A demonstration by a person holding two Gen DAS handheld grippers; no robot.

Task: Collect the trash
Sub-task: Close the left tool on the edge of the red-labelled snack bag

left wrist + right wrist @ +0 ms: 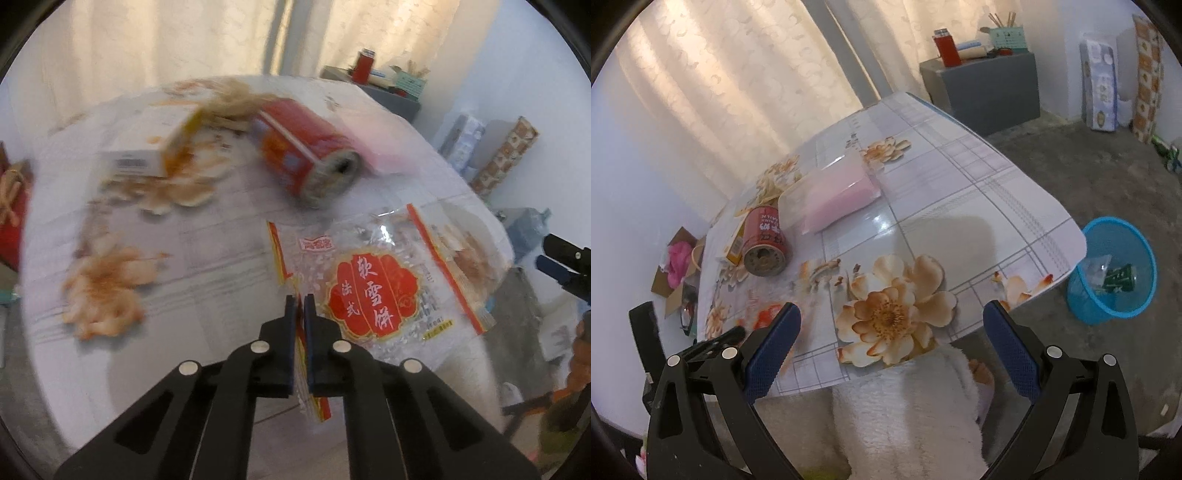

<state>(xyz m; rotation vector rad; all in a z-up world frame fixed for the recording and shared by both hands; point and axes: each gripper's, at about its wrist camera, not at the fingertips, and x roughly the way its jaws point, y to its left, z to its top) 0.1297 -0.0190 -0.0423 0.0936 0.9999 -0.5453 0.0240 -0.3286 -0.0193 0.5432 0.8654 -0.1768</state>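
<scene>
Wrapper [373, 291], clear plastic with a red emblem and red-yellow edge strips, lies flat on the bench [207, 258] at the near edge, and your left claw [300, 308] is clamped tight on its left edge strip, pads nearly touching with only the film between them. Rest of the wrapper spreads toward 1–2 o'clock from the tips. Left view is motion-blurred, so fine detail is soft.

Further out at 12 o'clock from the left claw, a red can [306, 155] lies on its side, open end facing you. At 11 o'clock, a white carton [147, 147] with orange side, also lying down, just beside the can. Pink box [838, 192] behind the can, seen better in the right view; contact with the can unclear.

Your right claw [892, 347] is spread wide, nothing between the blue pads [772, 350], hovering over the near bench corner above a printed flower [886, 314]. White fluffy cloth or sleeve [905, 417] sits below it, between the fingers.

On the floor at 3 o'clock from the right claw, well apart from the bench, blue mesh bin [1115, 306] with a green pack and clear film inside. Far back at 1 o'clock, grey cabinet [982, 88] with a red container on top.
</scene>
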